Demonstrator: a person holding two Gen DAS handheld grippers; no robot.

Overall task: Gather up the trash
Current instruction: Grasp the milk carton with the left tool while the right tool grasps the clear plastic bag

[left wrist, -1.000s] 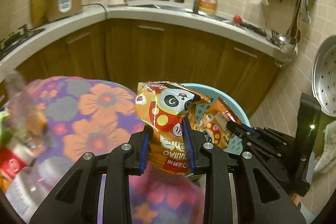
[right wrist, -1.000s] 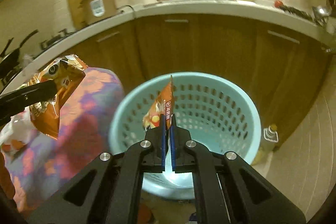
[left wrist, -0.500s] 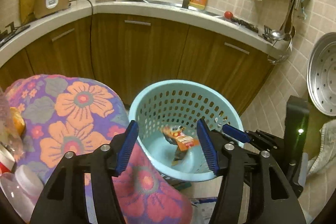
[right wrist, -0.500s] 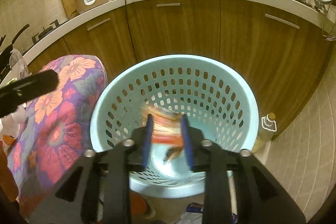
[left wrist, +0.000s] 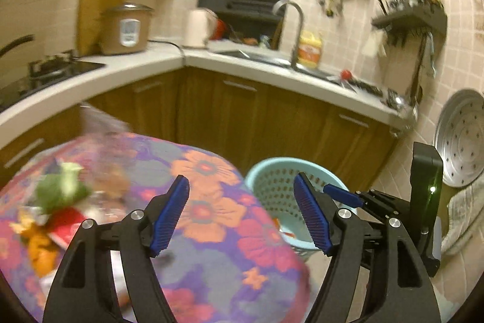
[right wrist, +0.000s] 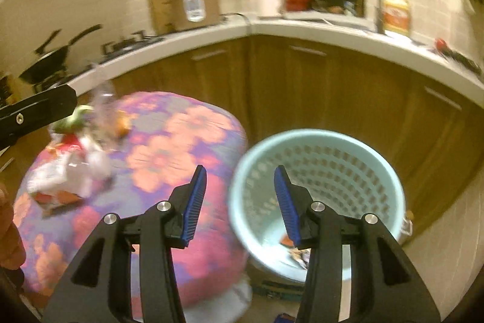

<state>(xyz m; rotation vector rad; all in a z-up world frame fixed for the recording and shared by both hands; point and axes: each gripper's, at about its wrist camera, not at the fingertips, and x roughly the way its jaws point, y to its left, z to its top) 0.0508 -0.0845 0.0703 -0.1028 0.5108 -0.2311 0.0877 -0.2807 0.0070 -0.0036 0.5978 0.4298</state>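
A light blue perforated basket (right wrist: 332, 168) stands on the floor beside a table under a flowered cloth (right wrist: 169, 147); it also shows in the left wrist view (left wrist: 278, 183). Snack wrappers (right wrist: 295, 247) lie at its bottom. My left gripper (left wrist: 242, 217) is open and empty above the cloth's (left wrist: 211, 232) right edge. My right gripper (right wrist: 239, 202) is open and empty, between the table edge and the basket. A blurred pile of trash (left wrist: 57, 211) with bags, wrappers and something green lies on the cloth at the left; it also shows in the right wrist view (right wrist: 75, 159).
Wooden cabinets (right wrist: 302, 87) under a white counter (left wrist: 272, 74) curve behind the basket. A rice cooker (left wrist: 127, 29), kettle, sink tap (left wrist: 290, 20) and yellow bottle stand on the counter. A small bottle (right wrist: 407, 223) stands on the floor right of the basket. A metal tray (left wrist: 459, 141) leans at the right wall.
Both grippers have opened wide and dropped their snack wrappers into the basket. Both have since swung left and up, toward the table and its trash pile.
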